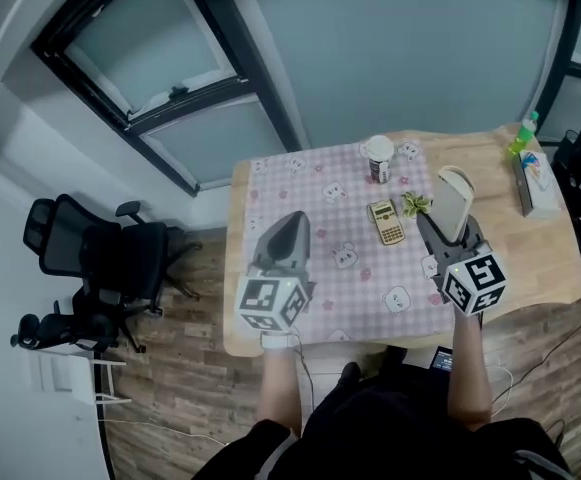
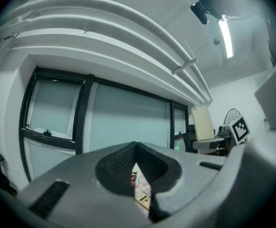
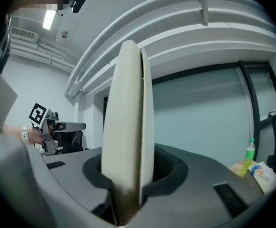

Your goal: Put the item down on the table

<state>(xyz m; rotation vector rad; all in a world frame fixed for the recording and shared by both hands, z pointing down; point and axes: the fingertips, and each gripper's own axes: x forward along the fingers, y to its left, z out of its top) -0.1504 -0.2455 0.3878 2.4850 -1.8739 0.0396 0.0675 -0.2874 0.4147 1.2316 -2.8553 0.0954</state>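
Cream flat item [image 3: 127, 127] upright, clamped in right gripper [image 1: 443, 226] | left gripper [image 2: 137, 150] closed, empty

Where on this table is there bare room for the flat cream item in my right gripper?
Free: the left part of the checked cloth, between the left gripper and the cup; and bare wood between the right gripper, holding the flat cream item, and the tissue box. Crowded: around cup, calculator and plant.
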